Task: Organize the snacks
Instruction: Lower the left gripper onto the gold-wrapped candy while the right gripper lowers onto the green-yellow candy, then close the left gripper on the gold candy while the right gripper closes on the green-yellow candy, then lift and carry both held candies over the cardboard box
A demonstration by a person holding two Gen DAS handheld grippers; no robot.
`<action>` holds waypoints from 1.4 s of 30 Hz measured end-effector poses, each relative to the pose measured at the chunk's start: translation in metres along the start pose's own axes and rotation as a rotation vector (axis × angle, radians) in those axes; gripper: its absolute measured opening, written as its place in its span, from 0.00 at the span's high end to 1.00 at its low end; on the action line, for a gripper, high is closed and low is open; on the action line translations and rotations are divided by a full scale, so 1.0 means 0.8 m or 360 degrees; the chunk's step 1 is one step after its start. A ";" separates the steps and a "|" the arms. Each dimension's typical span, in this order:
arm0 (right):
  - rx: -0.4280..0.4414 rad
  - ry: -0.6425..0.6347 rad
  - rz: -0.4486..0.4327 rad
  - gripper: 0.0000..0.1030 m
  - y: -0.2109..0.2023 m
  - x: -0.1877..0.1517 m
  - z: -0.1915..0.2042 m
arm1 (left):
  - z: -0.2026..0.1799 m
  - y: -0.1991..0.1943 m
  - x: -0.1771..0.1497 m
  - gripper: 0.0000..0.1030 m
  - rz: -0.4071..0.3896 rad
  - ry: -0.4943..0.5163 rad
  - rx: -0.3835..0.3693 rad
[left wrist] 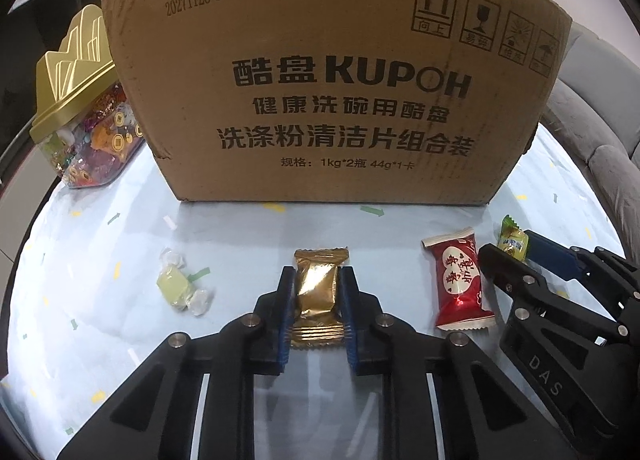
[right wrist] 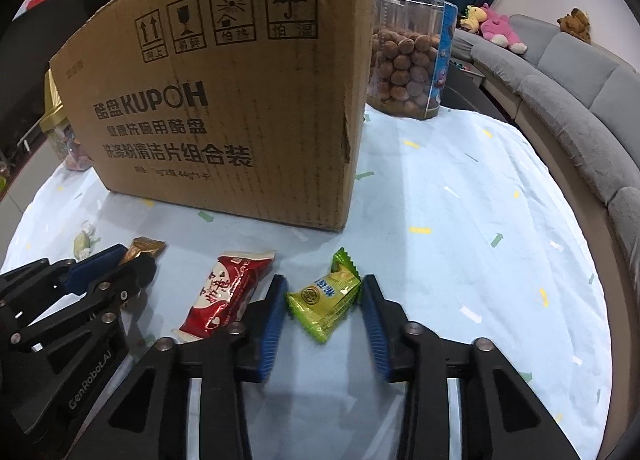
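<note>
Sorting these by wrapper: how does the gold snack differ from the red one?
The gold snack packet is plain foil; the red snack packet carries white hearts and lettering. Gold sits clamped between the left hand-held gripper fingers; red lies free on the cloth and looks longer. Both are sealed pillow packs with crimped ends.

left wrist: low over the surface (left wrist: 120, 244), close, facing the cardboard box (left wrist: 320, 80) square-on | right wrist: low, close, rightward of it, facing the box's corner (right wrist: 352, 108) | shared: box front, red packet (left wrist: 460, 280) (right wrist: 228, 292), each other's hand-held gripper
</note>
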State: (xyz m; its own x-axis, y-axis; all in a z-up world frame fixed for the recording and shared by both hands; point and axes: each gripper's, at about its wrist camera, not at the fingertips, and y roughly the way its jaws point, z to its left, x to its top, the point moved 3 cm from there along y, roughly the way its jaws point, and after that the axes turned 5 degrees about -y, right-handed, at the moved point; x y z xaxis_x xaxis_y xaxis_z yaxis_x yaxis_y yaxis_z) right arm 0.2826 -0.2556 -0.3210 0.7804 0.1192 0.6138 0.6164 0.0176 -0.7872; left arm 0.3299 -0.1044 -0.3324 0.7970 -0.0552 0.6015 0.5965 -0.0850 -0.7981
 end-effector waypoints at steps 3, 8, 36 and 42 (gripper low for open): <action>-0.0001 -0.0002 -0.0007 0.73 -0.003 -0.001 0.001 | -0.003 -0.007 -0.002 0.81 -0.0008 0.0011 0.0010; -0.0003 0.0005 -0.0007 0.73 -0.005 0.001 -0.002 | -0.004 -0.022 0.003 0.81 -0.0024 0.0011 0.0025; -0.0074 -0.0030 -0.0246 0.73 -0.133 0.038 0.018 | -0.002 -0.175 0.025 0.82 -0.0272 -0.0021 0.0035; -0.0085 -0.0040 -0.0291 0.73 -0.161 0.043 0.023 | 0.002 -0.200 0.028 0.82 -0.0314 -0.0028 0.0040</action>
State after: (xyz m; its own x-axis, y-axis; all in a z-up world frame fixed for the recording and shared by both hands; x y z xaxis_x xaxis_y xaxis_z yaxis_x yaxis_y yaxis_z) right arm 0.2281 -0.2355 -0.2001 0.6524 0.1433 0.7442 0.7530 -0.0111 -0.6580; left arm 0.2522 -0.0900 -0.1914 0.6659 -0.0227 0.7457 0.7431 -0.0678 -0.6657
